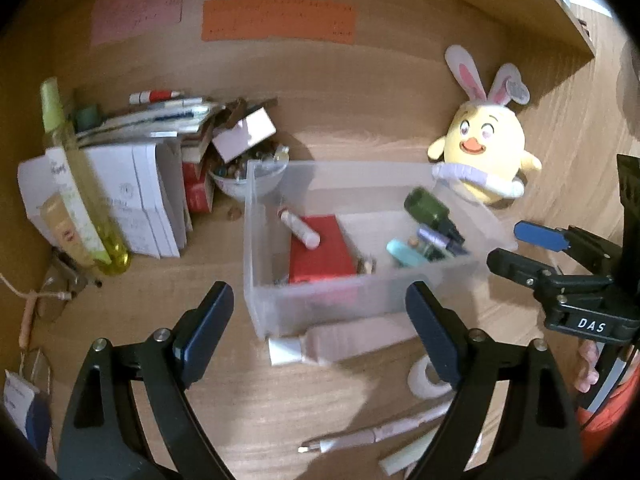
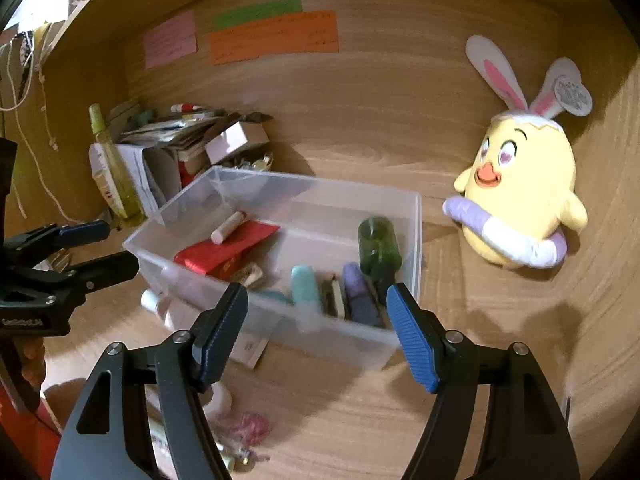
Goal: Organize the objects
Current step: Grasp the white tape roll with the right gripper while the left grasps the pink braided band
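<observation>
A clear plastic bin [image 1: 256, 240] [image 2: 416, 240] stands on the wooden desk. Inside it lie a red box [image 1: 320, 248] [image 2: 224, 248], a white stick [image 1: 300, 228], a green bottle [image 1: 428, 206] [image 2: 378, 244], a purple tube [image 2: 360, 292] and a teal tube [image 2: 306, 286]. My left gripper [image 1: 318, 292] [image 2: 118, 246] is open in front of the bin's near wall, its pads touching nothing. To the right of the bin, my right gripper [image 2: 316, 292] [image 1: 508, 246] is open too, just short of the bin's near corner, with nothing held.
A white tube [image 1: 320, 344], a tape roll [image 1: 424, 376] and a pink pen [image 1: 372, 436] lie before the bin. A yellow plush chick [image 1: 484, 148] [image 2: 524, 200] leans on the back wall. At left are a yellow spray bottle [image 1: 80, 200], stacked papers [image 1: 132, 192] and a bowl of trinkets [image 1: 248, 180].
</observation>
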The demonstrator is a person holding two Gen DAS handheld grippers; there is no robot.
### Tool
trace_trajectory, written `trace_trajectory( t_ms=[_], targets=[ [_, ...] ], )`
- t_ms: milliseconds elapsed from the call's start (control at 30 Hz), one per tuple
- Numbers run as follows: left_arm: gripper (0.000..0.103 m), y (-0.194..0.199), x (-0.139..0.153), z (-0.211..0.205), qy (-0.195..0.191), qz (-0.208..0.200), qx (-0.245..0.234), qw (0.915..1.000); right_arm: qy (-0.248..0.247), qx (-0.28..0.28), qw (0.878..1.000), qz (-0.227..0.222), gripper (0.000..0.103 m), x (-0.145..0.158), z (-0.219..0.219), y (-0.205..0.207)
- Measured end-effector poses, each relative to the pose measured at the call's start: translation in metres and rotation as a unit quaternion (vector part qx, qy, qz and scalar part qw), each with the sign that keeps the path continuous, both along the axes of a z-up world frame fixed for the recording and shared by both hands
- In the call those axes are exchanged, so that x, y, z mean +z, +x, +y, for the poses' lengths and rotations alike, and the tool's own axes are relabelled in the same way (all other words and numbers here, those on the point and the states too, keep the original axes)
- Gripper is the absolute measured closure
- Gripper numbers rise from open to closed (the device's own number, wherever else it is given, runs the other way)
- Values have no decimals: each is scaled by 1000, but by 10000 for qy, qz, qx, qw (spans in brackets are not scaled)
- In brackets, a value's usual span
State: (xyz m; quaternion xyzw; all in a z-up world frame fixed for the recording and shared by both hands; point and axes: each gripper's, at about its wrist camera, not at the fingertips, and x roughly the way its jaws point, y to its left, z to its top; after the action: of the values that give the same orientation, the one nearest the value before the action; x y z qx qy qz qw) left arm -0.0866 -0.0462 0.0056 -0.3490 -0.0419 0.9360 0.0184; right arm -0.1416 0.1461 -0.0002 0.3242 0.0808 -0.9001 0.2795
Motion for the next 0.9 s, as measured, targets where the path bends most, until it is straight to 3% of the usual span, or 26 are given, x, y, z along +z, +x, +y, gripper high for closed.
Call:
trace_trajectory(
  t_ms=[433,900],
  targets=[
    [15,28,-39,-7,139,-524,-16,9985,94,334,9976,-593,34,-37,-9,32],
    [15,49,-66,-9,170,-1040,-257,9941,441,768,9928,-801,34,-56,-41,44]
  ],
)
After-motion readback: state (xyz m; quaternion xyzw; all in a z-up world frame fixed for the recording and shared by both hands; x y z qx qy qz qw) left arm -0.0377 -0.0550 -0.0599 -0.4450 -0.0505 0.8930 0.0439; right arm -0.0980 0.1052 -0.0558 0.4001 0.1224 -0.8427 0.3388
